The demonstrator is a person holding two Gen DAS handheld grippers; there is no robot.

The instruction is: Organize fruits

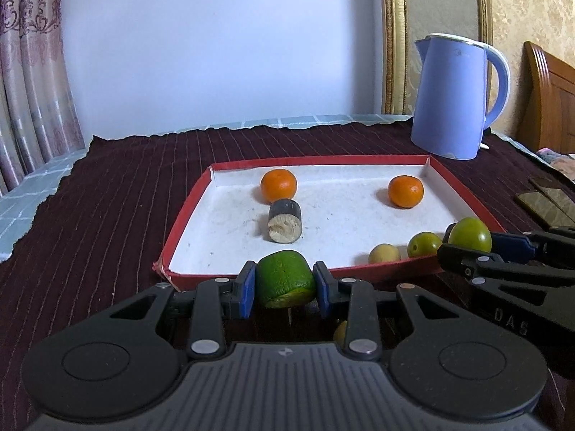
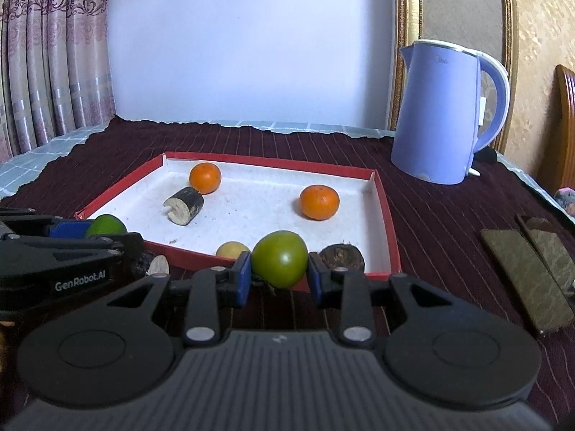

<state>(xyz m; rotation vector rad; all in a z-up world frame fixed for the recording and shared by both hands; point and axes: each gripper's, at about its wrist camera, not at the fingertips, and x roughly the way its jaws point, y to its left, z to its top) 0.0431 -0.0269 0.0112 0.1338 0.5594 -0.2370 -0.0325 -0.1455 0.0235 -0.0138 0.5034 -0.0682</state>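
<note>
Just short of the near rim of the red tray [image 1: 187, 212], the left claw [image 1: 285, 287] pinches a cut green citrus piece [image 1: 284, 278] while the right claw [image 2: 276, 273] pinches a whole green fruit [image 2: 280, 256], both held above the dark cloth on the table [image 2: 449, 215]. Two oranges [image 1: 279, 185], a dark sugarcane stub [image 1: 284, 224] and several small fruits already lie inside the tray, so this looks like the carrying step. Next, each claw likely must pass over the rim, lower to bare white floor away from the others, then spread.
</note>
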